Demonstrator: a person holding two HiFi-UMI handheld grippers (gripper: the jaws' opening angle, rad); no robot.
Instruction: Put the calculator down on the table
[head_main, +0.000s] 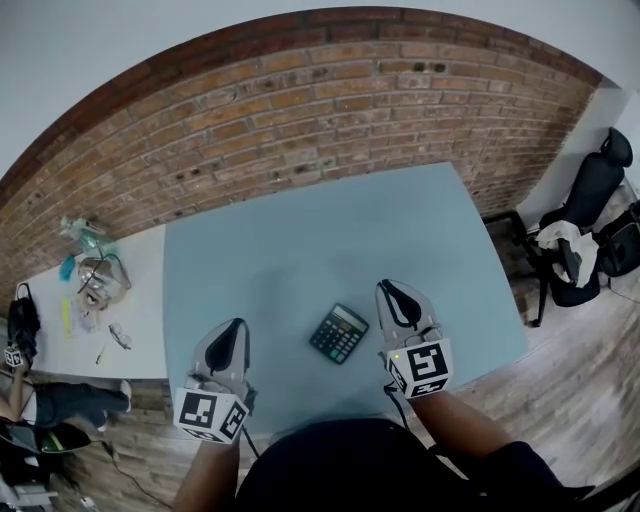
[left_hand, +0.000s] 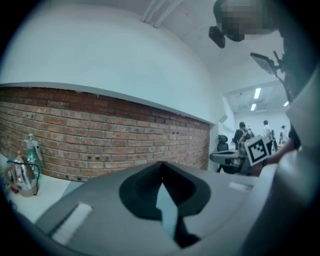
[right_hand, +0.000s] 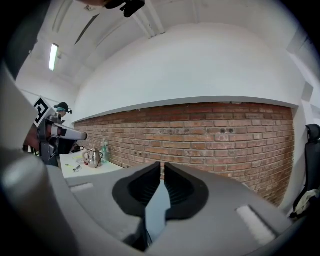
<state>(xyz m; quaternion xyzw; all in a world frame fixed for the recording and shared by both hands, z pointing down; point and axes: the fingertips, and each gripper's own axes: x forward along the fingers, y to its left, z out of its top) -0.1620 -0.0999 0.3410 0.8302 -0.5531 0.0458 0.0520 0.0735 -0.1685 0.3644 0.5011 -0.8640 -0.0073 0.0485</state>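
Our left gripper (head_main: 237, 328) hovers at the near edge of the desk (head_main: 330, 230), fingers closed on nothing, seemingly idle. The calculator (head_main: 339, 333) lies flat on the desk between both grippers; we judge it set down. Our right gripper (head_main: 387, 292), just beside it, has its fingers together, empty.

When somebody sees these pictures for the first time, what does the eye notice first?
A dark calculator lies alone on the blue-grey table, near its front edge. The left gripper and the right gripper flank it, neither holding it. Behind the table runs a red brick wall.
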